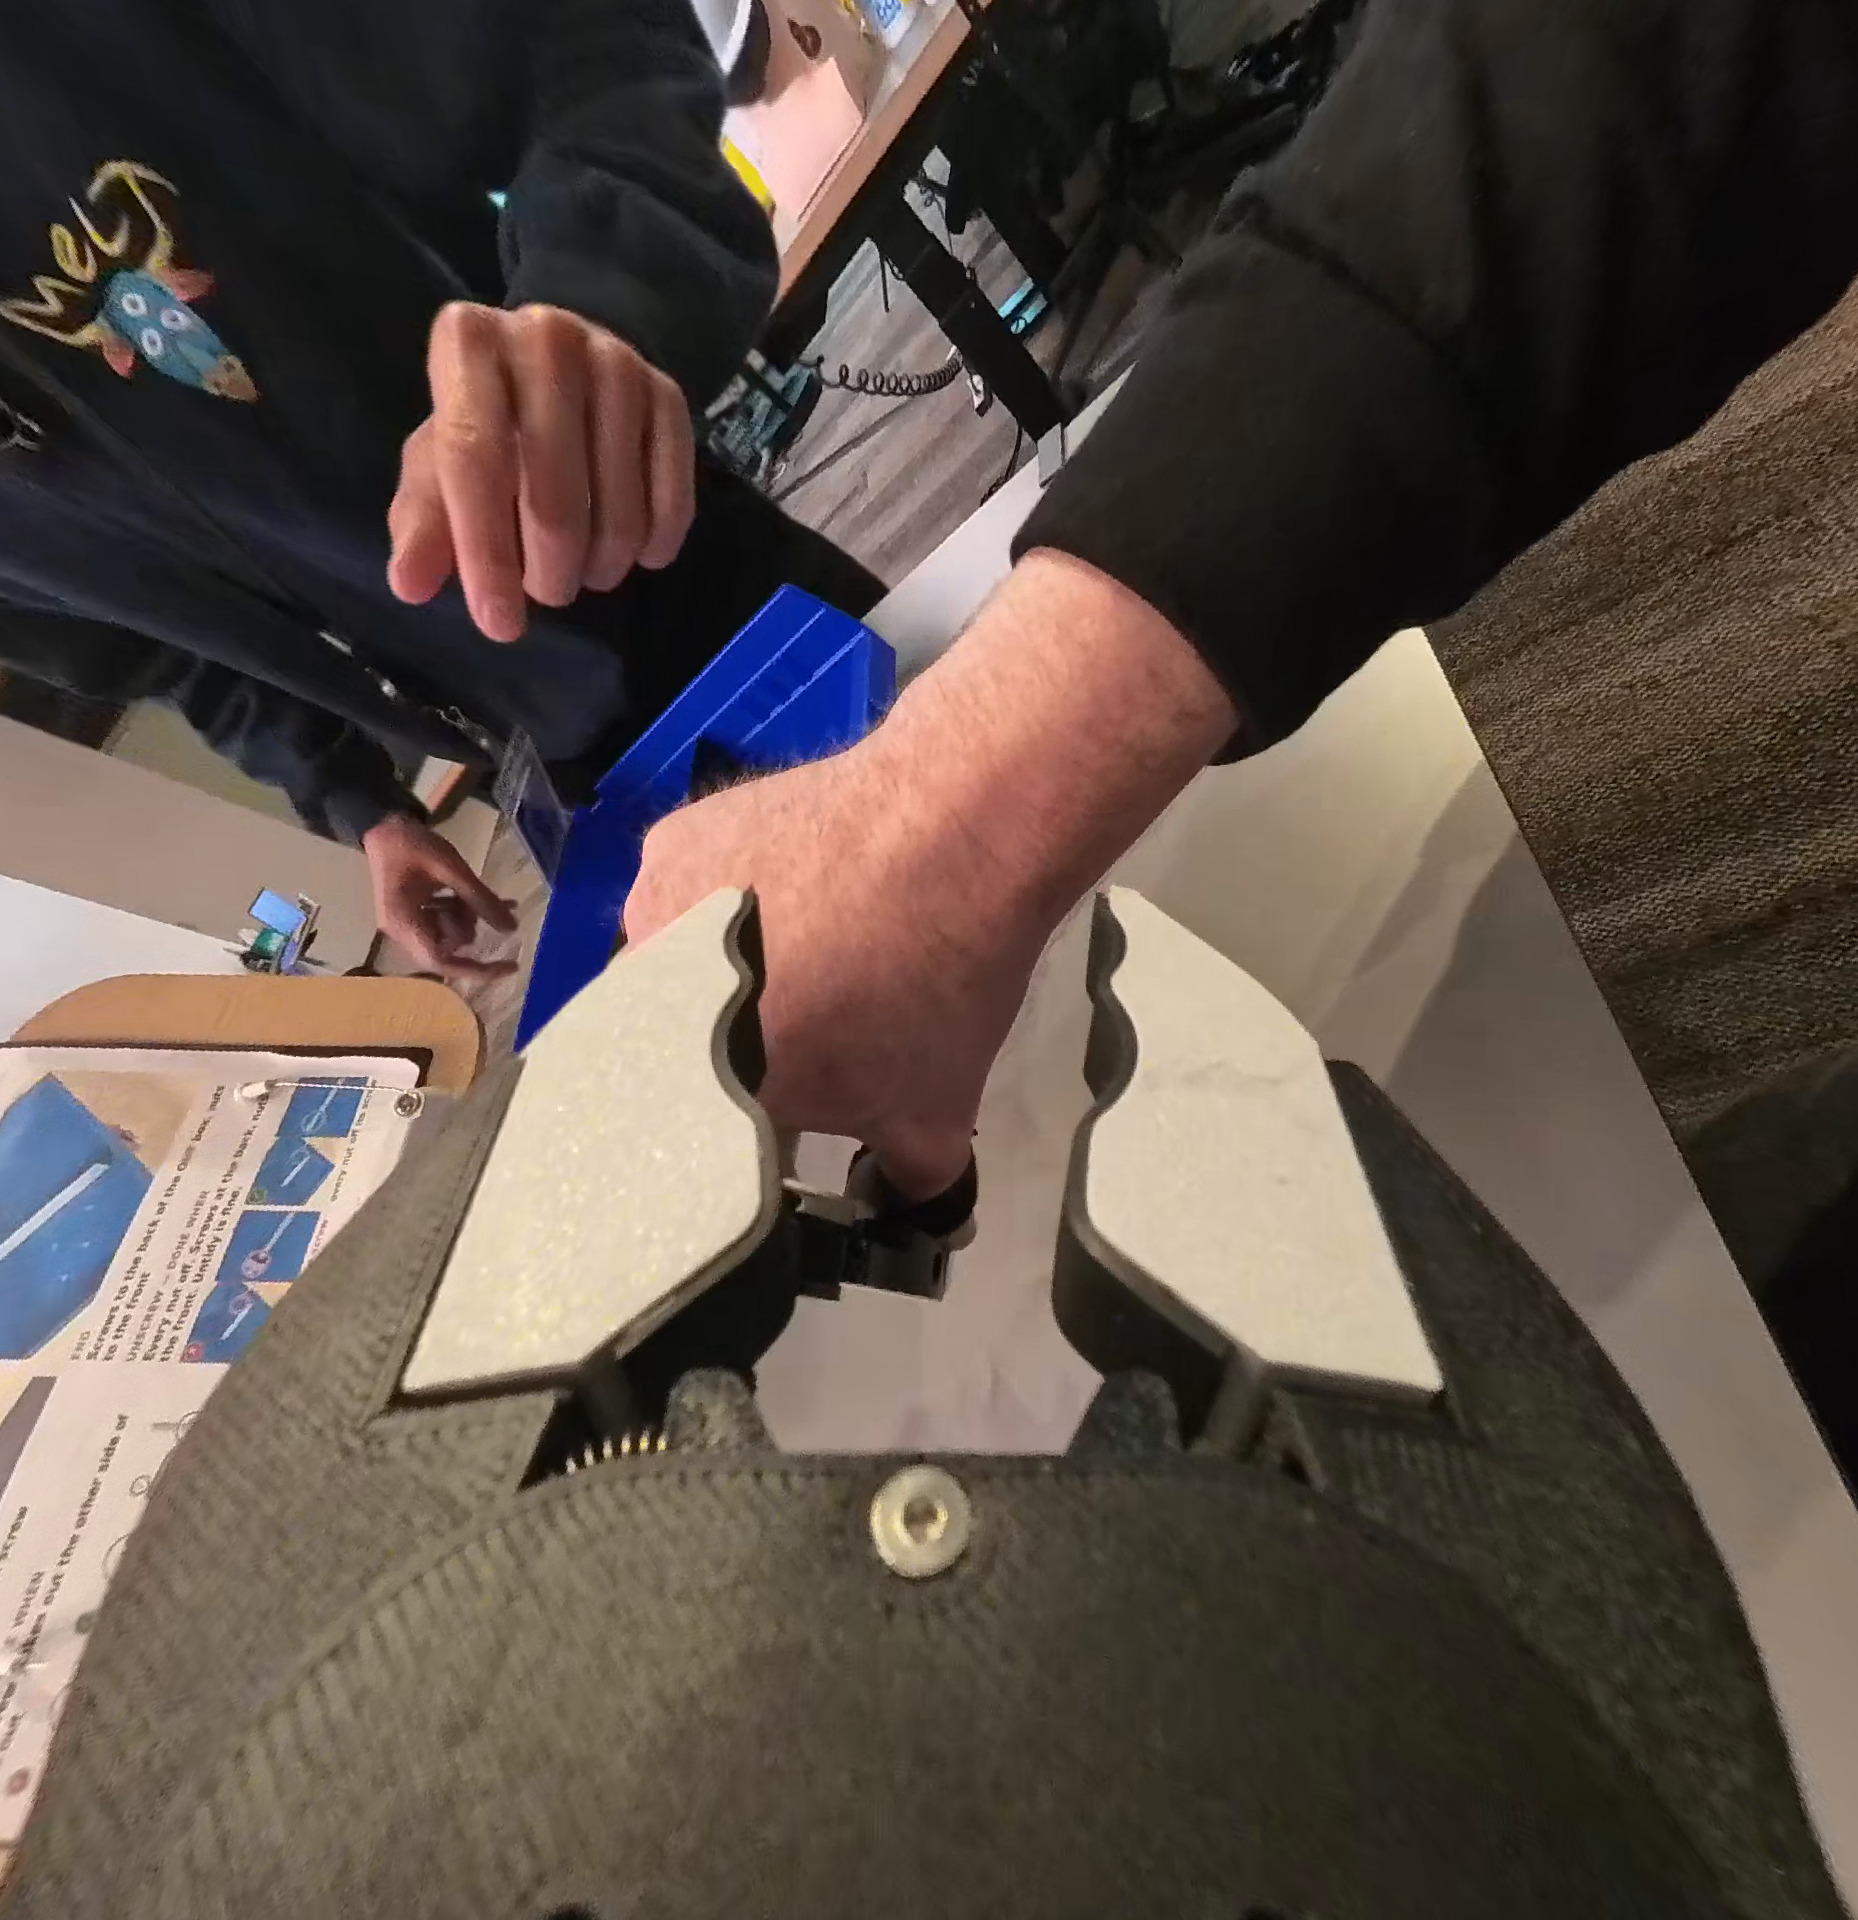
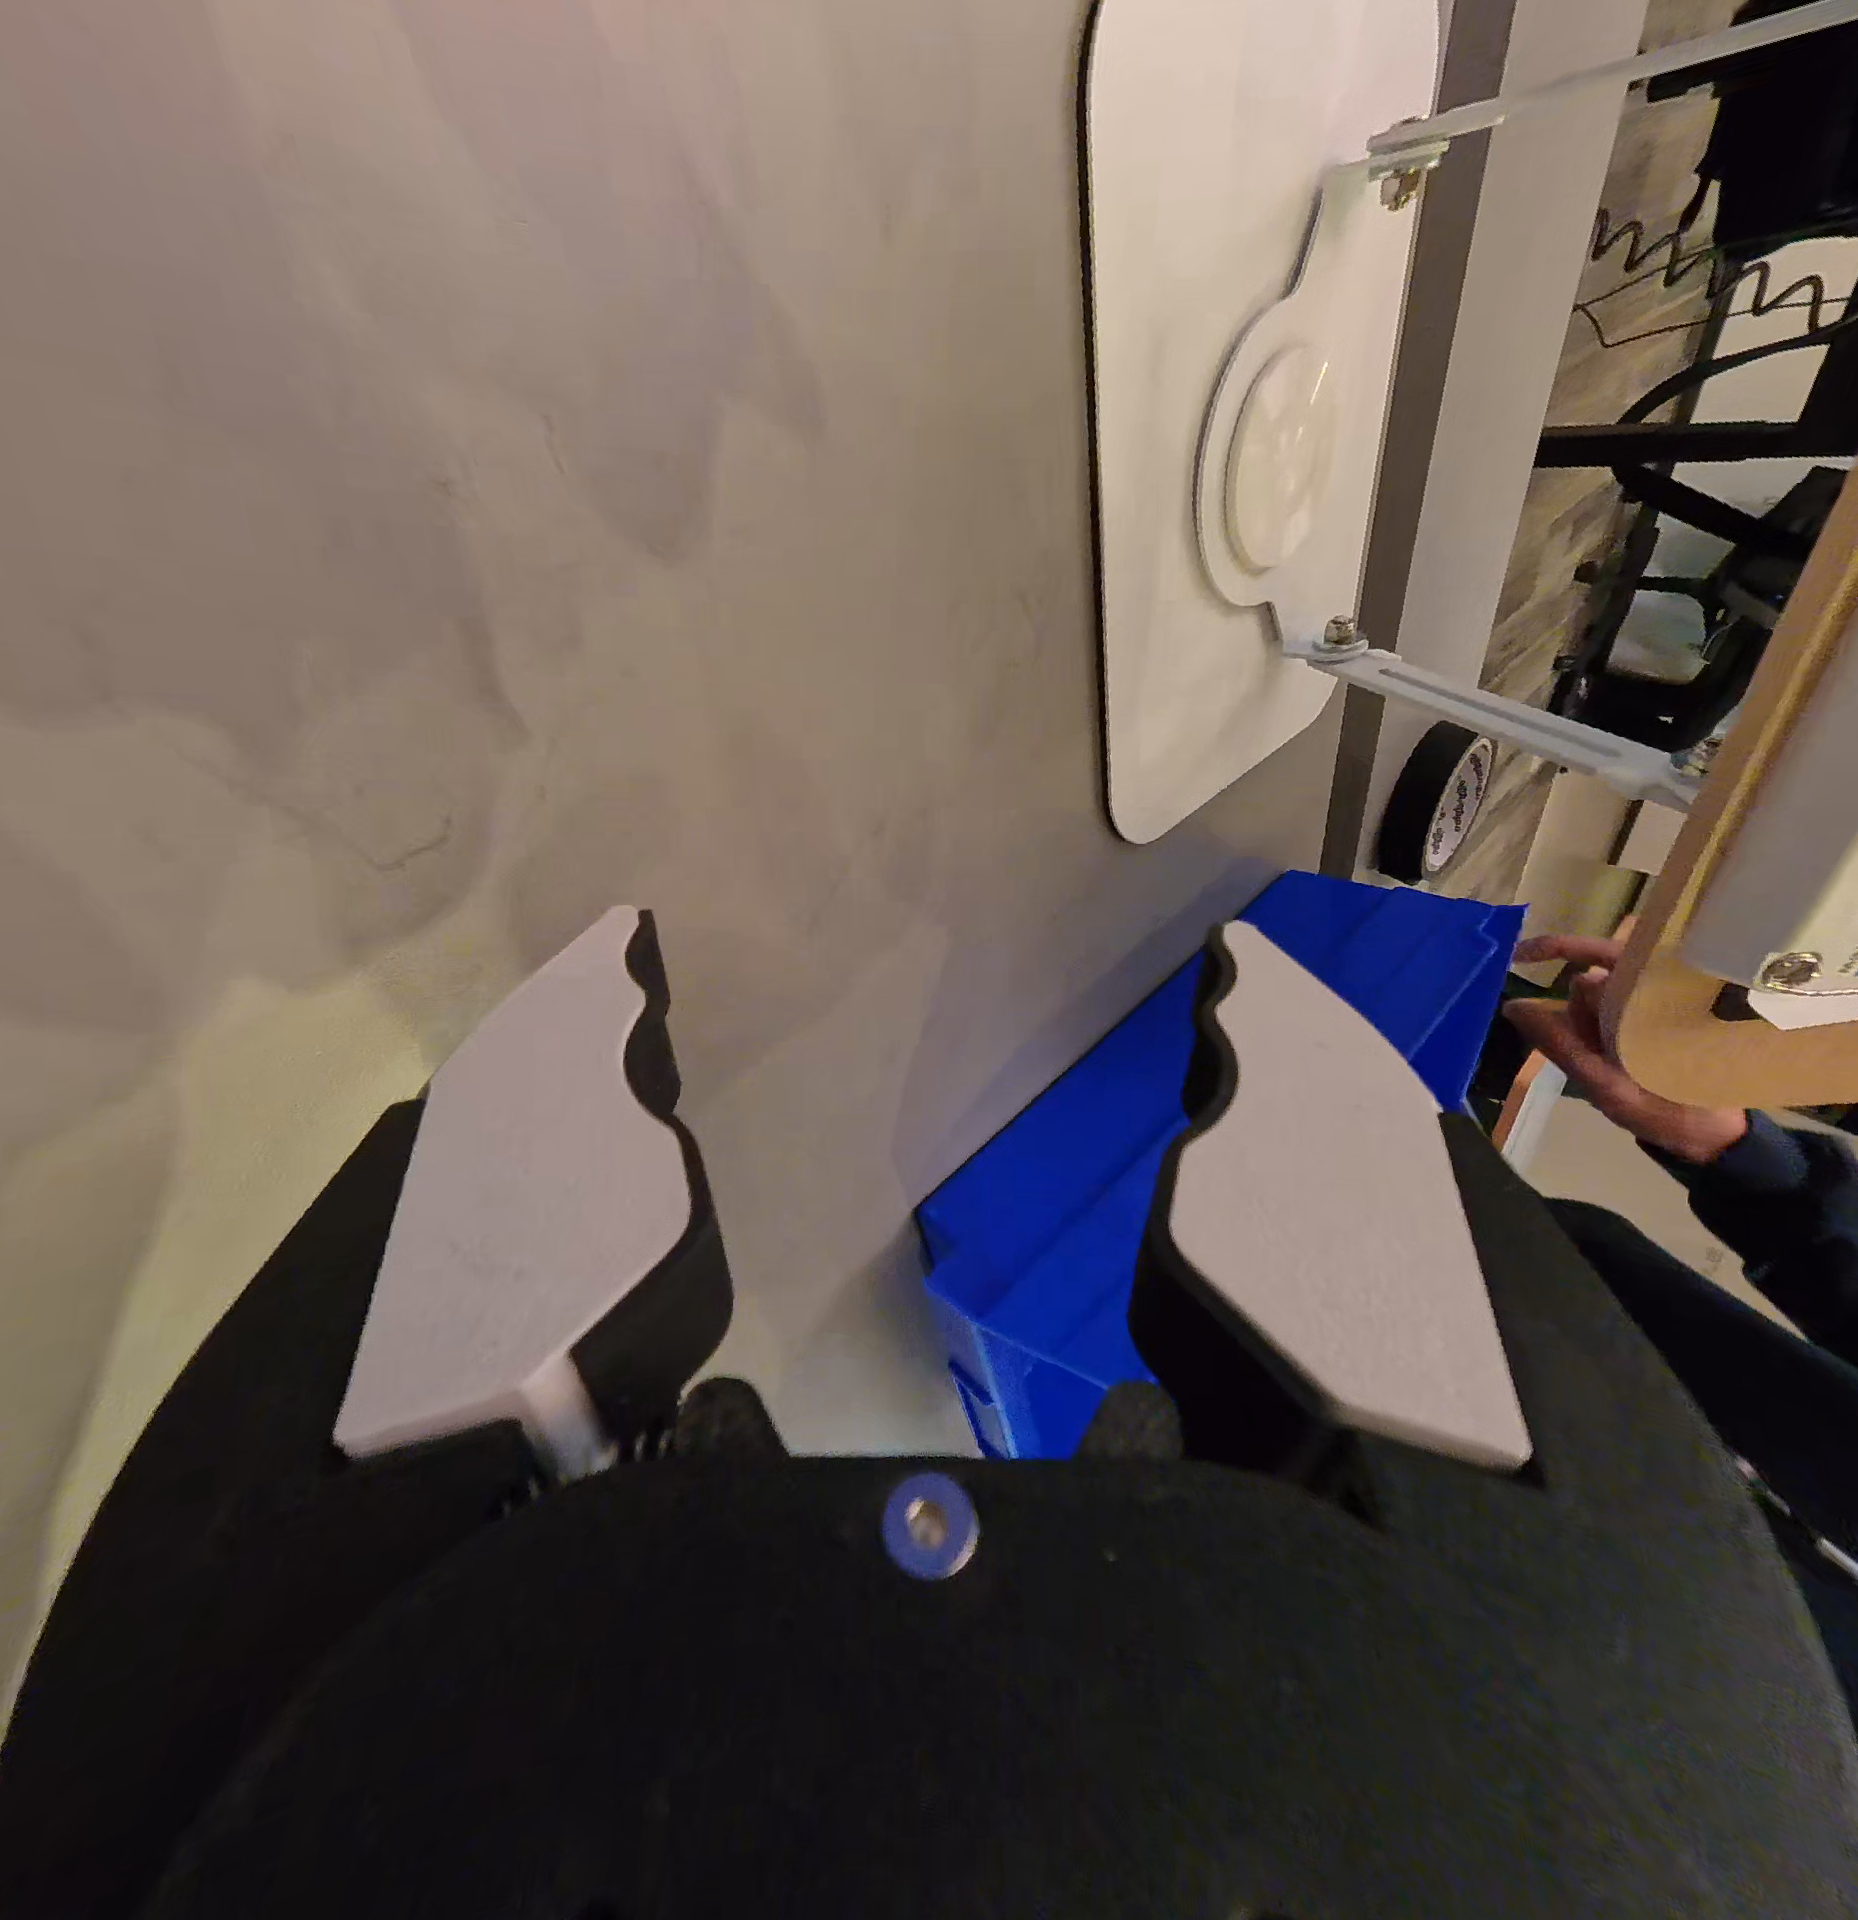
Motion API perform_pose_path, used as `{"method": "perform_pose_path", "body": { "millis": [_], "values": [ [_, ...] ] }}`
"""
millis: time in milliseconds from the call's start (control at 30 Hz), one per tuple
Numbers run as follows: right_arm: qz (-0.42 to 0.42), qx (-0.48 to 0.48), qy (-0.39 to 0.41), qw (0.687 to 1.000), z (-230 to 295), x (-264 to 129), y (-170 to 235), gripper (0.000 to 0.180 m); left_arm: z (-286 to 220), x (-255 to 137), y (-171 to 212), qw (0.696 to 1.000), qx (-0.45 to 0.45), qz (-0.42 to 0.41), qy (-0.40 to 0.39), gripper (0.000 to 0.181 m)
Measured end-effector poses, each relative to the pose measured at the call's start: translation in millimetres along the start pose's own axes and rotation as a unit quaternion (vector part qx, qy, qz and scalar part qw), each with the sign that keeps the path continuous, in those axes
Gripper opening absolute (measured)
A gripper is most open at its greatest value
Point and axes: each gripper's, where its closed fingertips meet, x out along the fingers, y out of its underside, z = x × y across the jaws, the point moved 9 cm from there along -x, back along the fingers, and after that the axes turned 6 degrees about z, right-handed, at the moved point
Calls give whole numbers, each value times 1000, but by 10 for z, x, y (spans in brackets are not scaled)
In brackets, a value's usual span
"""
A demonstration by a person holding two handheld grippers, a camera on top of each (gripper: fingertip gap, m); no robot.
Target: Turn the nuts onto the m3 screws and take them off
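Note:
A blue plastic bin stands on the white table, partly hidden by a person's hand that holds a black handle. My left gripper is open and empty, with that hand just beyond its fingertips. In the right wrist view the blue bin lies between and behind my fingers, close to the right one. My right gripper is open and empty above the white table. No screws or nuts show in either view.
An instruction sheet on a wooden board lies at the left. A second person in dark clothes stands across the table with a hand on it. A white mat with a round fitting lies near the table's far edge. About 20 cm separates my left fingertips from my right.

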Motion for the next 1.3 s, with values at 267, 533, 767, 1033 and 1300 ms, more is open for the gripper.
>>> {"method": "perform_pose_path", "body": {
  "millis": [267,533,767,1033,1300],
  "values": [
    [-19,26,-1,999,-24,17,24,96,-80,-161,-54,999,21,-28,-8,43],
    [-40,54,-14,998,-56,19,50,91,-46,-281,-27,999,32,-38,-10,16],
    [-68,86,-20,994,-74,18,93,87,52,-343,316,999,-17,9,-36,0],
    [-102,134,-48,985,-62,127,121,79,203,-429,912,986,-129,70,-79,0],
    [-102,153,-34,982,-125,184,204,83,287,-293,1143,977,-161,113,-83,0]
  ]
}}
